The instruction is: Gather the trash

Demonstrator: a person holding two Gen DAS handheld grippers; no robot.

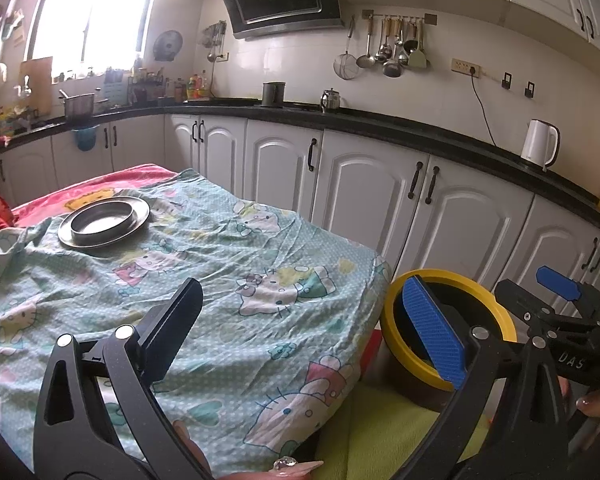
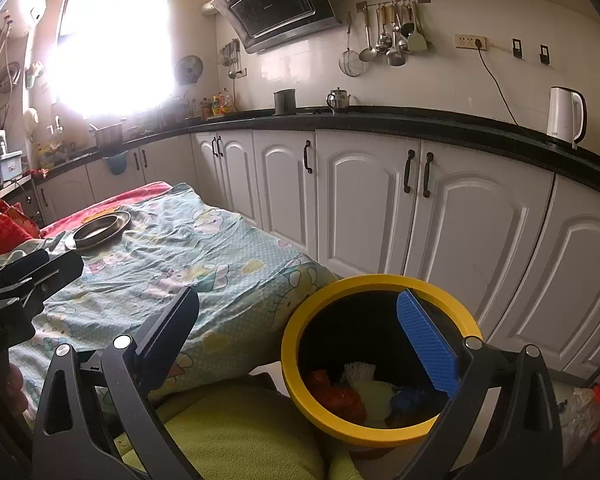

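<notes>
**Both grippers empty over a cleared table, bin at its right corner**

The left gripper (image 1: 300, 328) and right gripper (image 2: 304, 336) stand wide apart at the jaws, neither holding anything. The yellow-rimmed trash bin (image 2: 296, 364) sits below the table's near right corner, just beside the hanging edge of the cartoon-print cloth (image 1: 220, 264); in it lie a red scrap (image 2: 336, 394), a white scrap (image 2: 360, 372) and a blue scrap (image 2: 410, 398). No loose trash shows on the cloth; only a steel plate (image 1: 104, 222) rests near the far left corner. Likely hazards: a finger catching the wrinkled cloth and dragging the plate toward an edge, or the right gripper knocking the bin's rim. Open room lies across the table's middle; the cabinets (image 2: 364, 200) close off the right side.
</notes>
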